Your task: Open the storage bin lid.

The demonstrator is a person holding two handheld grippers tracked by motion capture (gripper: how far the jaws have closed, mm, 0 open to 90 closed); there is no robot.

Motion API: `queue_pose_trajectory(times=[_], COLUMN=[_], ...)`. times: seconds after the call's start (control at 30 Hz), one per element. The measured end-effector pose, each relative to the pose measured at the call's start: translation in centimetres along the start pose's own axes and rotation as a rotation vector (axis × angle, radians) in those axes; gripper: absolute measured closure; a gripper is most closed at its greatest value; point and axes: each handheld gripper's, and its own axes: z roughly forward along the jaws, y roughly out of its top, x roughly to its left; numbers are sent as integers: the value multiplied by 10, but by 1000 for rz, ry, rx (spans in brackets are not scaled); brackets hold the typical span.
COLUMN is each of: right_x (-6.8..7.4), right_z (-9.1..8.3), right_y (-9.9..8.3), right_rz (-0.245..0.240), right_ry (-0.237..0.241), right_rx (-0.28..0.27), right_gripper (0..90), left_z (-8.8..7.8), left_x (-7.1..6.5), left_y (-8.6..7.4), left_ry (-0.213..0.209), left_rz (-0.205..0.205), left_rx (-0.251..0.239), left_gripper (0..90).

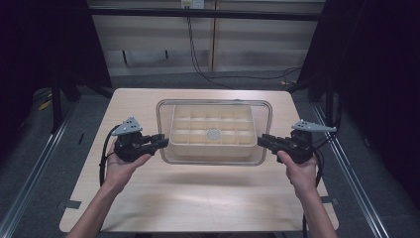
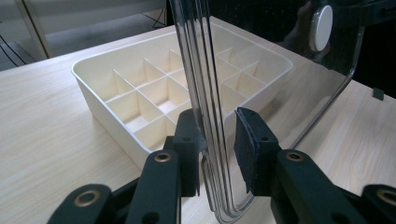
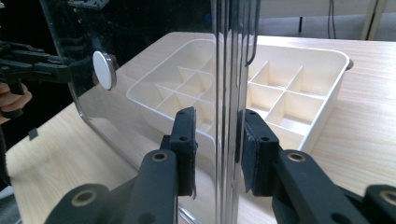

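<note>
Nearest to us in the high view, two bare forearms rise from the bottom edge over the pale wooden table (image 1: 198, 198), each hand wrapped around a black two-jaw gripper topped with a grey three-cornered plate. We take the cream plastic organiser tray with its grid of square compartments (image 1: 213, 131) as our landmark.

The left gripper (image 1: 162, 143) sits at the tray's left side, and the right gripper (image 1: 262, 141) at the tray's right side. Between them they carry the clear rectangular plastic lid with rounded corners (image 1: 214, 105), which hangs level above the tray and covers it from our vantage, its outline a little wider than the tray all round.

In the left gripper view, the jaws are pinched on the lid's stepped rim (image 2: 205, 93), with one pad against each face of the clear edge. In the right gripper view, the jaws are likewise clamped on the opposite rim (image 3: 229, 93), which runs straight up between the pads. In both gripper views the lid stands clear of the tray, with the tray resting on the table behind and below it.

On the middle of the lid we see a small round white knob (image 1: 213, 134), directly above the tray's centre compartments; it shows too in the gripper views (image 2: 321, 27) (image 3: 103, 70).

Beyond the tray, the table's far edge gives way to grey floor, where black cables (image 1: 198, 59) trail down from a pale panelled wall.
</note>
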Motion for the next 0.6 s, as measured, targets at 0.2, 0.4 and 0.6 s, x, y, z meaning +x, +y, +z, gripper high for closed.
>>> queue_pose_trajectory(times=[0.2,0.4,0.6], right_x=[4,6,8], right_z=[-2,-5,-8], right_y=[-3,-6,-13], right_rz=[-2,3,1], right_ry=[-7,-3,-1], right_rx=[14,26,35], right_gripper=[694,695,697], left_z=[-2,-2,-4], left_x=[-4,-7,-10], left_y=[-3,-7,-12], left_ry=[0,-4,-3], left_rz=[-6,-5,3], left_rx=[19,28,40], left_gripper=[708,707,707])
